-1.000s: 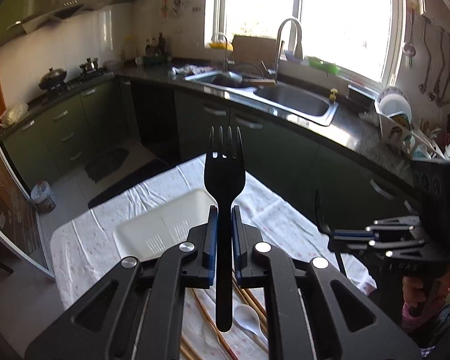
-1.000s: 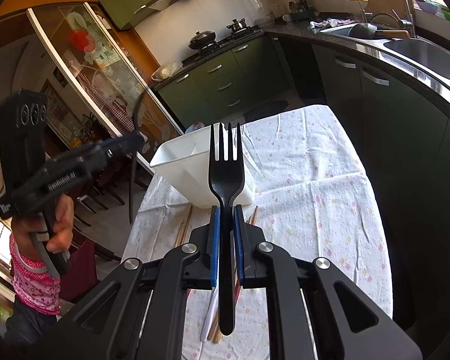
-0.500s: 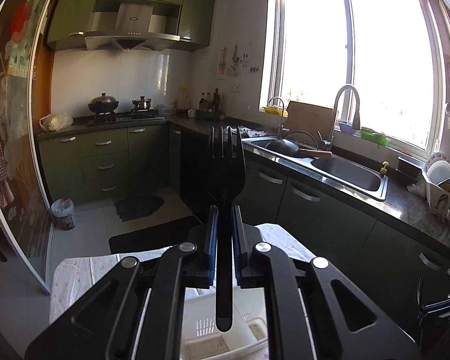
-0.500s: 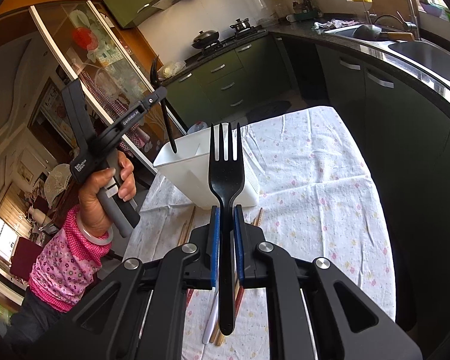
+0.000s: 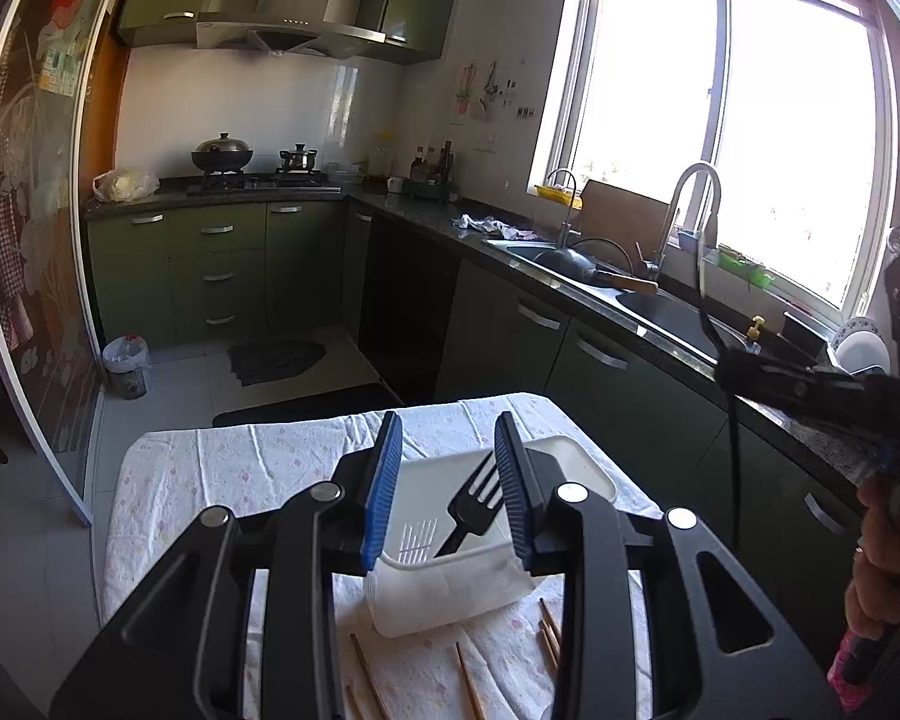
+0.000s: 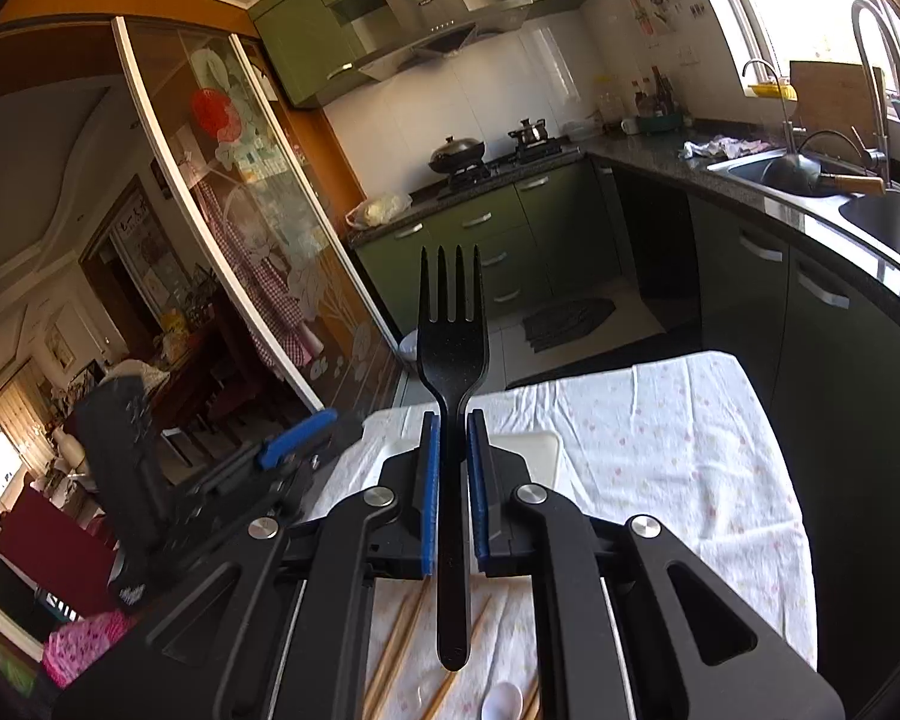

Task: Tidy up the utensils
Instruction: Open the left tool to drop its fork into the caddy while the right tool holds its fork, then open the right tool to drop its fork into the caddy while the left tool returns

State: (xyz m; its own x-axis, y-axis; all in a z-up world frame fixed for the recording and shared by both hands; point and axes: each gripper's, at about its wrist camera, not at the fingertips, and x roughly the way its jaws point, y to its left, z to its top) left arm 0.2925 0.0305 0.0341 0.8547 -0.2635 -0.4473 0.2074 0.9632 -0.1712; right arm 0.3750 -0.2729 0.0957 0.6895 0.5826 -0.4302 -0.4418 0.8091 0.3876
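Over the white bin [image 5: 576,468], the left gripper [image 5: 450,474] has sprung apart, its black fork [image 5: 471,507] now inside, tines toward one o'clock. Right gripper [image 6: 450,468] stays clamped on another fork [image 6: 450,348].

The left gripper [image 5: 448,483] stands with its jaws wide apart above the white bin [image 5: 576,468], and the gap between them leaves an open way down into it. Inside, 1 black fork [image 5: 473,507] leans against the near wall and takes up the middle of the opening; the slotted floor to its left looks bare. The bin's near wall rises just ahead of the fingers. Chopsticks [image 5: 468,681] lie scattered on the tablecloth [image 5: 210,468] in front of the bin. To the right, the right gripper [image 6: 450,438], clamped on a second fork [image 6: 452,354], crowds that side, though how near is unclear.
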